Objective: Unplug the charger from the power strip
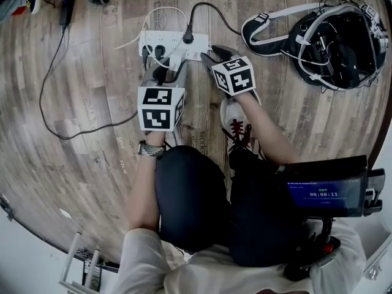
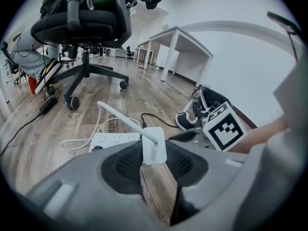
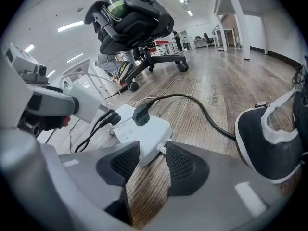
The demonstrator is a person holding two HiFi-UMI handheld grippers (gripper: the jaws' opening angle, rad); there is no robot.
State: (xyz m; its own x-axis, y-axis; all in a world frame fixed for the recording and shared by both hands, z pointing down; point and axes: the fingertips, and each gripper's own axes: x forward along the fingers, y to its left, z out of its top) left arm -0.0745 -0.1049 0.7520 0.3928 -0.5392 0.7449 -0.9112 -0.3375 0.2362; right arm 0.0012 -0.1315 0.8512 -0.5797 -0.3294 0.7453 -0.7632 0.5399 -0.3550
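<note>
The left gripper (image 1: 163, 73) points down and away from the person's knees over the grey-brown wooden plank floor (image 1: 92, 103). Its jaws are clamped on the small white square charger (image 2: 154, 146), one pad on each flat side. The charger is out of its socket and hangs clear above the strip. Its thin white cable (image 2: 120, 117) rises from its top toward 10 o'clock in the left gripper view.

At 1 o'clock of that gripper, the right gripper (image 1: 208, 56) also points down, and its jaws grip the near end corner of the long white plastic power strip (image 1: 173, 40). The strip lies flat on the floor, just past both grippers at 12 o'clock. A black plug (image 1: 188, 37) sits in it, its black cord curving off toward 1 o'clock.

Farther out, at 2 o'clock in the head view, lies a black backpack with grey straps (image 1: 340, 41). In the left gripper view, a black wheeled office chair (image 2: 84, 28) stands well beyond the strip at 11 o'clock.
</note>
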